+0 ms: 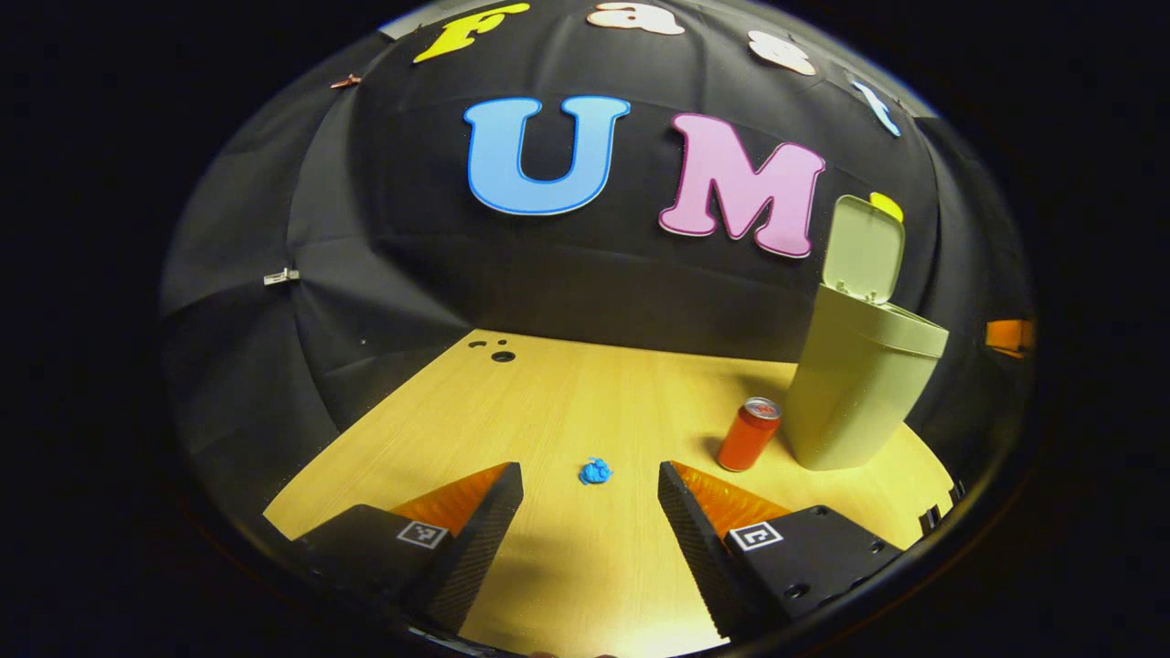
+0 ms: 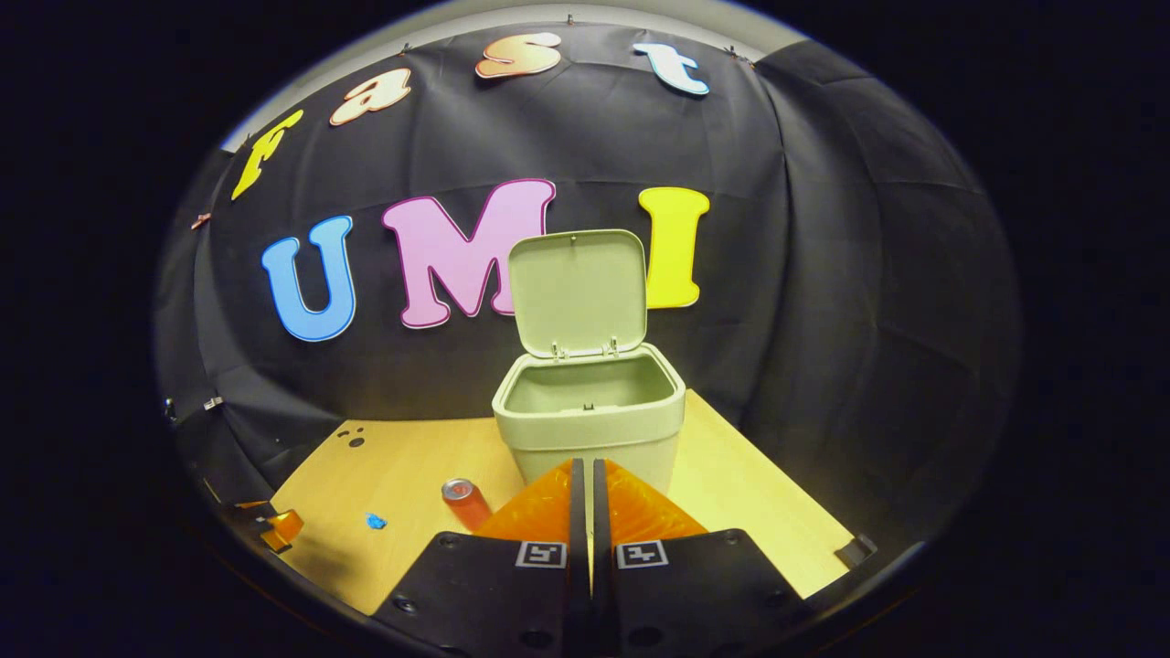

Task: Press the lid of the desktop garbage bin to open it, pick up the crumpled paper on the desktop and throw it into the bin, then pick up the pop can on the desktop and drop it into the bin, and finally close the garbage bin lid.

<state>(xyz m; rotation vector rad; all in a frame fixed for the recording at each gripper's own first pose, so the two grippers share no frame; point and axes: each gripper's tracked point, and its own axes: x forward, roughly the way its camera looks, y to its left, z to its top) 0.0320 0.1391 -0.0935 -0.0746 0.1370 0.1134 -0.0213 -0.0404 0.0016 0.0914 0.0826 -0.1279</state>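
In the left gripper view, the left gripper (image 1: 590, 498) holds its 2 fingers wide apart above the wooden desktop (image 1: 548, 402), with nothing between them. Just ahead of the gap lies the crumpled paper (image 1: 595, 472), a small blue wad resting on the desktop and apart from both fingers. Farther on and to the right stands the pop can (image 1: 749, 434), upright, just beside the garbage bin (image 1: 855, 384), whose lid (image 1: 863, 249) is tipped up and open.

In the right gripper view, the right gripper (image 2: 582, 489) has its 2 fingers closed together, gripping nothing, pointed at the front wall of the bin. The bin stands open just beyond the tips, its inside bare as far as it shows. The can and the paper sit to the left on the desktop, near the other gripper at the left edge
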